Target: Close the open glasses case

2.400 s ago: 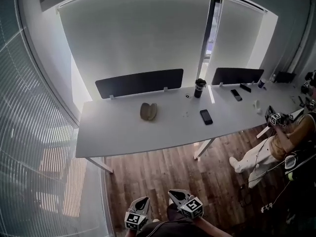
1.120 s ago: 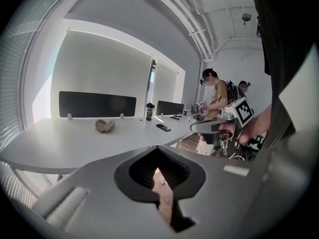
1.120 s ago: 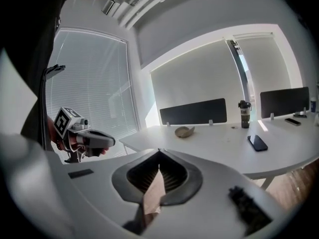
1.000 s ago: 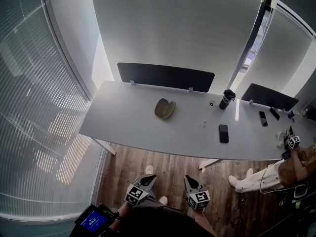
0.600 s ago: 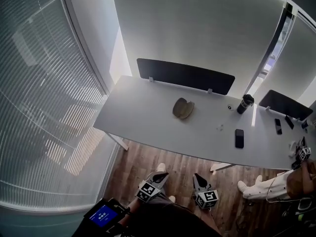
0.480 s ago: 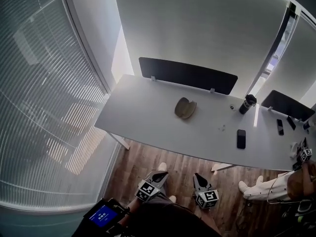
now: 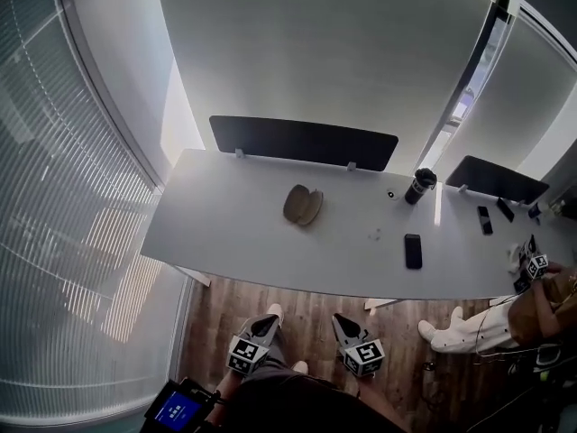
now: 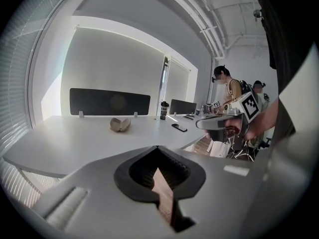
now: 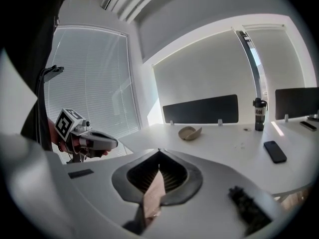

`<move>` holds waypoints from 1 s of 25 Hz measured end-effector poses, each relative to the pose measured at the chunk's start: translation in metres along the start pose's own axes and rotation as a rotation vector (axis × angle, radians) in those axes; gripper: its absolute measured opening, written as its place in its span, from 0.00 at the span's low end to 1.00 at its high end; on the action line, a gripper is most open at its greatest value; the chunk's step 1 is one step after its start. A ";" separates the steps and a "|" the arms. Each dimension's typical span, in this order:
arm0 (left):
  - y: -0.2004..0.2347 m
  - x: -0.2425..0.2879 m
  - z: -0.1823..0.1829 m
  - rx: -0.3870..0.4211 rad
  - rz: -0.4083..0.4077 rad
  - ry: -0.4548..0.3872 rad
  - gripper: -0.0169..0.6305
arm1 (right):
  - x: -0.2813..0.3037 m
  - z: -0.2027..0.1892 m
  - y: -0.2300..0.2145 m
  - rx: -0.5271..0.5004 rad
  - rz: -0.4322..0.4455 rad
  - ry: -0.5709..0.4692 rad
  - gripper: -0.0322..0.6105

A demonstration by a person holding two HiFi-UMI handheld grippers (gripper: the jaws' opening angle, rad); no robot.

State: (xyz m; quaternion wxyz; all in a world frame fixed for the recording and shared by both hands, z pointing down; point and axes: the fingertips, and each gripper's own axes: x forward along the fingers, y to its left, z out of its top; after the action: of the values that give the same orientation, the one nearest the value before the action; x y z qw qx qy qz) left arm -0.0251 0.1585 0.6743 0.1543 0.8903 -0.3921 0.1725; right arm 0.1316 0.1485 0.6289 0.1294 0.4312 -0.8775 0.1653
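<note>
Tan clamshell glasses case (image 7: 302, 206): lying open on a long white table (image 7: 225, 233), its two halves spreading side by side, well ahead of both grippers and touched by neither. Left gripper (image 7: 266, 321): being held low over the brown wooden plank floor (image 7: 306, 309), on the near side of the table edge, its marker cube facing up. In the left gripper view its jaws are meeting at the tips (image 8: 157, 147), with only floor showing through the dark opening behind them and nothing between them. The case (image 8: 120, 124) is sitting far ahead and a little to the left of those tips. Right gripper (image 7: 341, 323): hanging just beside the left one, likewise short of the table. Its jaws are pressing together at the tips (image 9: 159, 151) and carrying nothing, and the case (image 9: 190, 132) is showing well beyond them, slightly to the right. Each gripper is appearing in the other's view, gripped by a hand. Flat black rectangular phone (image 7: 413, 250): resting on the table ahead and to the right of the right gripper. Black cylindrical tumbler (image 7: 418, 186): standing upright farther off, beyond the phone. Long black divider panel (image 7: 302, 142): standing along the table's far edge, behind the case. Pale slatted window blinds (image 7: 63, 197): running along the wall to the left of the left gripper. Second person (image 7: 532, 309): sitting far to the right of the right gripper.
</note>
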 end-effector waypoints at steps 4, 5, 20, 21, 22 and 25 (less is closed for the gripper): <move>0.017 0.014 0.019 0.001 -0.003 -0.018 0.04 | 0.008 0.010 -0.015 -0.018 -0.009 -0.001 0.06; 0.022 0.016 0.021 -0.005 0.001 -0.015 0.04 | 0.011 0.012 -0.017 -0.021 -0.008 0.002 0.06; 0.084 0.060 0.051 -0.066 0.001 0.003 0.04 | 0.071 0.044 -0.035 -0.036 0.006 0.029 0.06; 0.088 0.065 0.052 -0.057 -0.009 0.005 0.04 | 0.078 0.047 -0.036 -0.036 0.013 0.030 0.06; 0.092 0.071 0.050 -0.049 -0.022 0.008 0.04 | 0.085 0.051 -0.036 -0.036 0.020 0.030 0.06; 0.097 0.086 0.048 -0.057 -0.052 0.003 0.04 | 0.097 0.058 -0.040 -0.031 0.021 0.047 0.06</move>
State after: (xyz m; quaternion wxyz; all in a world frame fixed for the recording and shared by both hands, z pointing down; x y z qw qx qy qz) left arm -0.0343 0.0203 0.6816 0.1845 0.8953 -0.3732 0.1585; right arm 0.1014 0.0330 0.6190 0.1546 0.4158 -0.8812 0.1633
